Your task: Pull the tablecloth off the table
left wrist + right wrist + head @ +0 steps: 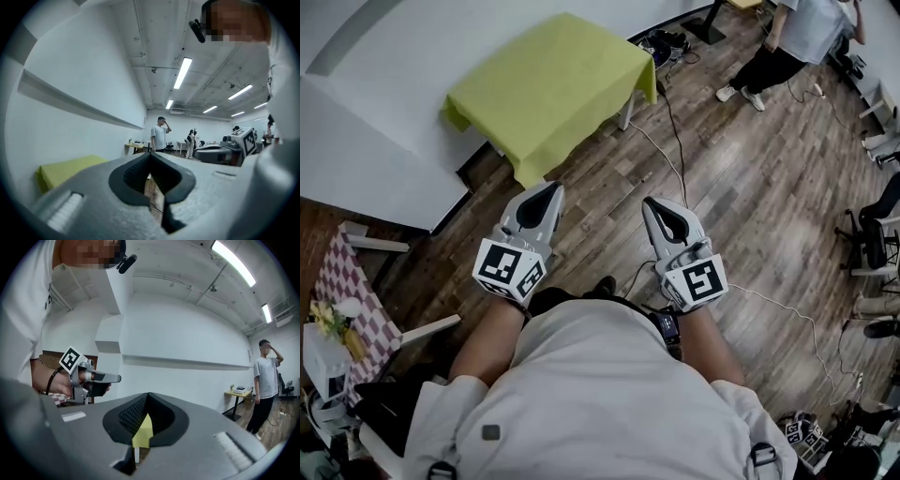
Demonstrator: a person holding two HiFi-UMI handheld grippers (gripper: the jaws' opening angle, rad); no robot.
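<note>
A wood-plank floor (750, 187) and a white wall (384, 56) frame the job ahead. A lime-green tablecloth (553, 89) covers a small table (627, 111) that stands ahead of both grippers, a little to their left, close to the wall. The cloth lies flat and fully on, its visible edges hanging down, so the pull has not begun.

Its long axis runs away from the grippers and to the right. One long side faces them, and the near hanging corner points almost straight at the left gripper (546, 195). That gripper is the nearer of the two, near the corner but not touching it. The right gripper (654, 206) sits beside it, farther from the cloth and opposite the long side.

Both are held level, jaws closed together on nothing. The cloth shows dead ahead through the notch of the right gripper's jaws.

A bystander (787, 42) stands well beyond the right gripper, and a black cable (675, 141) trails across the floor ahead of it. Judged from here, each gripper must open before it can take the hem.
</note>
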